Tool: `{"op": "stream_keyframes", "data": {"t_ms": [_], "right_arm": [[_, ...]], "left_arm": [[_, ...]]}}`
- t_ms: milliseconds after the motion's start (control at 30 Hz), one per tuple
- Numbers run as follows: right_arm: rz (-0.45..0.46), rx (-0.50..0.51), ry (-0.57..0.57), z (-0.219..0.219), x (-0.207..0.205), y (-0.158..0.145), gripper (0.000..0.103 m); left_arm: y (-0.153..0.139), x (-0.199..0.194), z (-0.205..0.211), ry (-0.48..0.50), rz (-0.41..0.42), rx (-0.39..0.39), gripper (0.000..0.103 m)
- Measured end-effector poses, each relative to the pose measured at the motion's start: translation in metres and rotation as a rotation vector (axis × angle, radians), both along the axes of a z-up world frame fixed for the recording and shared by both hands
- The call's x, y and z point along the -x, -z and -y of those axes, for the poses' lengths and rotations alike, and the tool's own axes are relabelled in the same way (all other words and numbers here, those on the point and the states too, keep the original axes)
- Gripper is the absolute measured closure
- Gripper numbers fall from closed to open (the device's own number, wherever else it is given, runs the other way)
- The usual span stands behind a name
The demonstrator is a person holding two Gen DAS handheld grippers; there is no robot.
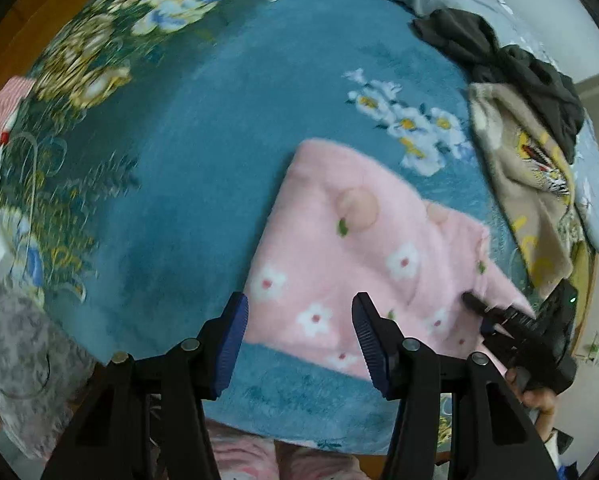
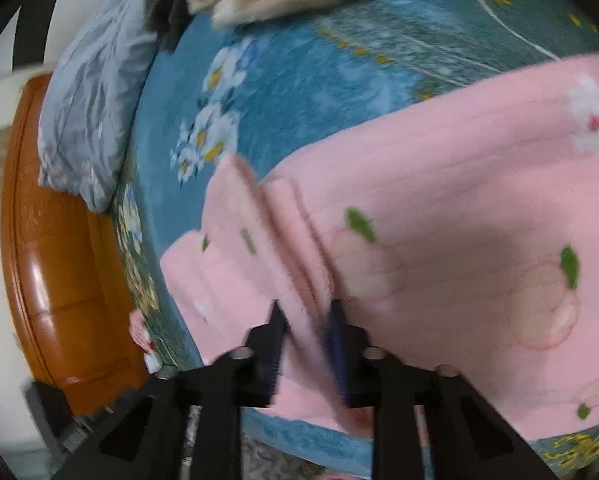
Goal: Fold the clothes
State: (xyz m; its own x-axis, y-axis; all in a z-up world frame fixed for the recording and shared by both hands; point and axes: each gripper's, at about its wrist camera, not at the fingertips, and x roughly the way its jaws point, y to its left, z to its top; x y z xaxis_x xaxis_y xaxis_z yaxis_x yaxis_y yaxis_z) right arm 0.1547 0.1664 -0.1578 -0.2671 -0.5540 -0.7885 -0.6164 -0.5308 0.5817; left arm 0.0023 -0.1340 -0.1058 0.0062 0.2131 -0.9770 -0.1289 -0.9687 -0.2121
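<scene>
Blue flowered blanket point(image 1: 187, 184) serves as folding surface | pink garment point(image 1: 351, 248) lies flat on it, near edge, partly folded | right gripper point(image 2: 305, 332) clenched on its ribbed hem, likely to lift a fold; left gripper point(image 1: 299, 332) spread, empty, hovering over near corner | unfolded clothes point(image 1: 527, 168) piled aside

Pink garment point(image 1: 363, 248) with white flowers and peaches lies on teal floral blanket point(image 1: 203, 152); beige garment point(image 1: 527, 184) bears yellow print.
</scene>
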Motion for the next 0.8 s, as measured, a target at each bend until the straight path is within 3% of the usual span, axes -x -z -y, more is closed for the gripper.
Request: {"op": "stream_keyframes", "data": {"t_ms": [133,267,467,600,700,800], "right_arm": [[-0.093,-0.02,0.011,0.004,-0.003,-0.027,0.091],[-0.203,-0.045,0.144,-0.017,-0.041,-0.06,0.091],[-0.004,0.001,0.171,-0.026,-0.062,0.001,0.091],[-0.01,0.028,0.195,-0.035,-0.068,0.002,0.085],[-0.047,-0.035,0.203,-0.052,-0.081,-0.017,0.064],[-0.1,-0.126,0.298,-0.095,-0.118,-0.043,0.06]], "left_arm": [[-0.007,0.01,-0.02,0.063,-0.006,-0.022,0.048],[-0.009,0.013,-0.032,0.102,-0.005,-0.021,0.048],[0.003,0.0,-0.043,0.108,0.037,0.026,0.048],[0.005,-0.012,-0.053,0.114,0.042,0.053,0.048],[0.002,-0.02,-0.065,0.111,0.02,0.075,0.048],[-0.014,-0.031,-0.085,0.116,-0.144,0.228,0.048]]}}
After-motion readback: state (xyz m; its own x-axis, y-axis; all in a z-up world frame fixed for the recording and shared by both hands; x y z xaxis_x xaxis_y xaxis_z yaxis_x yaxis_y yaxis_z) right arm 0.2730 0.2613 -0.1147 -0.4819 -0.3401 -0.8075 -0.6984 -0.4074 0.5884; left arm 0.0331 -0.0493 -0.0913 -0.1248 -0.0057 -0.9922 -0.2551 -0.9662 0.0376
